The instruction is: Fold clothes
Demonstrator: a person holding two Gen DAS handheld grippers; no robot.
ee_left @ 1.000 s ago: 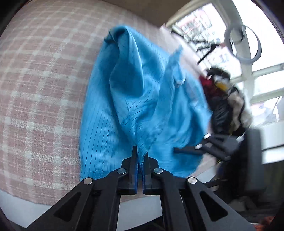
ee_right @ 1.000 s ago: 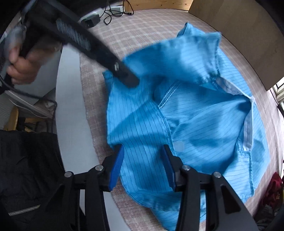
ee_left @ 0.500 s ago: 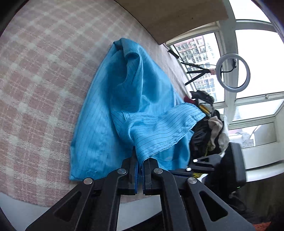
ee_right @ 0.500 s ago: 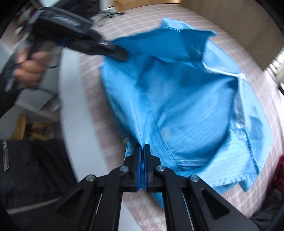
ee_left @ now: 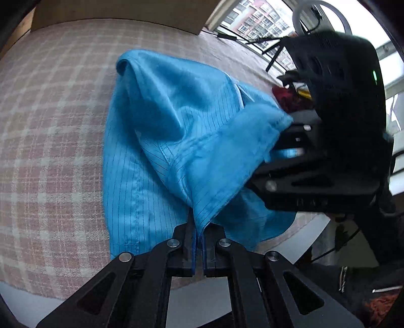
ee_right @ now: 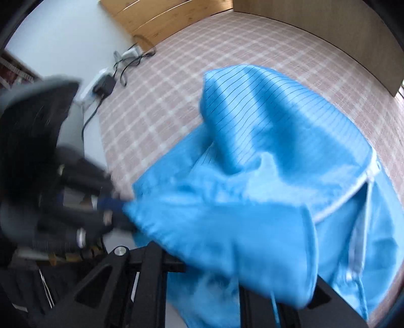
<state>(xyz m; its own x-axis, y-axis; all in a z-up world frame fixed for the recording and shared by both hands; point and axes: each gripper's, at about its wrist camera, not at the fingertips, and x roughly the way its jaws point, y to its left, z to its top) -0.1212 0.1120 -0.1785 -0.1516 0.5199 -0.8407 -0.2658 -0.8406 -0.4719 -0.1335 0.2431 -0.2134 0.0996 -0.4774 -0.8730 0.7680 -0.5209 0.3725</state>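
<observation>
Blue cloth fills my left wrist view: the shirt (ee_left: 176,141) lies partly on the pink checked tablecloth (ee_left: 50,141), with one edge lifted off it. My left gripper (ee_left: 198,242) has its fingers pressed almost together, pinching a thin hem of the shirt between the blue pads (ee_left: 193,249). From that pinch the fabric rises as a taut fold toward the right gripper (ee_left: 285,141), which comes in blurred from the right; the shirt's other lifted corner meets its tips there, but they are too smeared for me to judge the gap. Behind it I see a window (ee_left: 255,20) with buildings outside, a ring light (ee_left: 320,15), and a heap of dark and red things (ee_left: 290,98) at the far table edge. Faint marks on the right gripper's body are too blurred to read.

From my right wrist view, the shirt (ee_right: 265,176) drapes over my own fingers and hides the tips, so I cannot tell how far apart they are; only the black frame shows below the cloth. The left gripper (ee_right: 118,209) is blurred at the left, its blue-padded tips closed on a bunched corner of the shirt. The rest of the shirt sags over the tablecloth (ee_right: 176,88). Farther back, a power strip with cables (ee_right: 103,83) sits at the table's edge, beside a wooden panel (ee_right: 164,15). I see no containers or readable labels.
</observation>
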